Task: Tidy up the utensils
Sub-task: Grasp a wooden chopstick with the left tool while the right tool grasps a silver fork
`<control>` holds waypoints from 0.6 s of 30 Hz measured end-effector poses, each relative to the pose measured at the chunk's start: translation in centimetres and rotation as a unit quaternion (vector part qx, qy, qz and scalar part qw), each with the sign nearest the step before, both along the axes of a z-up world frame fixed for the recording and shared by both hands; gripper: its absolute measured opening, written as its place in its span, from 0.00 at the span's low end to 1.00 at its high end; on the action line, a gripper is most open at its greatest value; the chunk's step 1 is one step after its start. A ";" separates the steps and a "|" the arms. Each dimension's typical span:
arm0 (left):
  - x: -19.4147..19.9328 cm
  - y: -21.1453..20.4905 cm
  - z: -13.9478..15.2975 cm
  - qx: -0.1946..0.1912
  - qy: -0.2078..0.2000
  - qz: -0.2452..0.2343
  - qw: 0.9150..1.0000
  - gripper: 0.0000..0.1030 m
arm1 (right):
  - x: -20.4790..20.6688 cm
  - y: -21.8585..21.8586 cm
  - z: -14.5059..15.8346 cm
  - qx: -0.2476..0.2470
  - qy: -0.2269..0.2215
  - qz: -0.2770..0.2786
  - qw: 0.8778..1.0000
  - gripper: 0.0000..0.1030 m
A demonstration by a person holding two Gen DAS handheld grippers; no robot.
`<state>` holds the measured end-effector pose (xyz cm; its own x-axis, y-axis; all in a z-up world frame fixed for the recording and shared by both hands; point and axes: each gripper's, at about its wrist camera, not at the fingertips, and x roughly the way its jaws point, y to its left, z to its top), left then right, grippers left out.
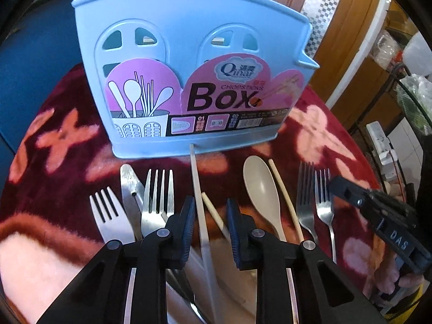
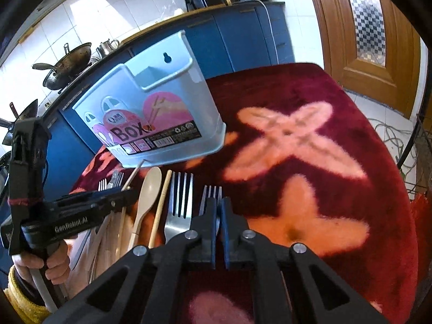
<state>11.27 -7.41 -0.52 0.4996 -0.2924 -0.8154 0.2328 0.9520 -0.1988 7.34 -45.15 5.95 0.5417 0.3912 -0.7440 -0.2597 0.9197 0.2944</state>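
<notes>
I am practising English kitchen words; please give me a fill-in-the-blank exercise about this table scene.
1. The utensil box is ___ in colour.
2. A white ___ lies between the open left tongs.
3. The right tongs are shut on a small ___.
Missing words: blue; chopstick; fork.

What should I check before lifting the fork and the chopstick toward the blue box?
1. Right gripper jaws shut on small fork: ok.
2. Left gripper jaws pressing white chopstick: not ok, gaps remain.
3. One chopstick only between left jaws: not ok, tan chopstick lies there too.
4. Blue box upright: ok.
5. Box compartments free: cannot tell.
</notes>
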 end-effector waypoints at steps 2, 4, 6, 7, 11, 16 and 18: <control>0.5 0.0 0.0 -0.003 0.004 0.003 1.000 0.23 | 0.2 0.0 -0.2 0.003 0.006 0.001 1.000 0.07; 1.1 0.2 0.0 -0.010 0.010 0.007 1.000 0.23 | 0.3 0.0 -0.2 0.005 0.009 0.002 1.000 0.07; 1.6 0.3 -0.1 -0.016 0.015 0.010 1.000 0.23 | 0.3 0.1 -0.4 0.005 0.013 0.003 1.000 0.07; 1.8 0.3 -0.2 -0.018 0.017 0.011 1.000 0.23 | 0.4 0.1 -0.5 0.005 0.015 0.003 1.000 0.07; 2.4 0.1 -0.5 -0.019 0.018 0.013 1.000 0.23 | 0.8 0.0 -1.0 0.015 0.030 0.007 0.999 0.12; 2.3 0.6 -0.3 -0.028 0.011 0.017 0.999 0.13 | 1.0 -0.1 -1.2 0.042 0.044 0.021 0.998 0.26; 1.8 1.5 0.0 -0.035 0.005 0.020 0.999 0.06 | 1.0 0.1 -1.2 0.040 0.043 0.023 0.998 0.27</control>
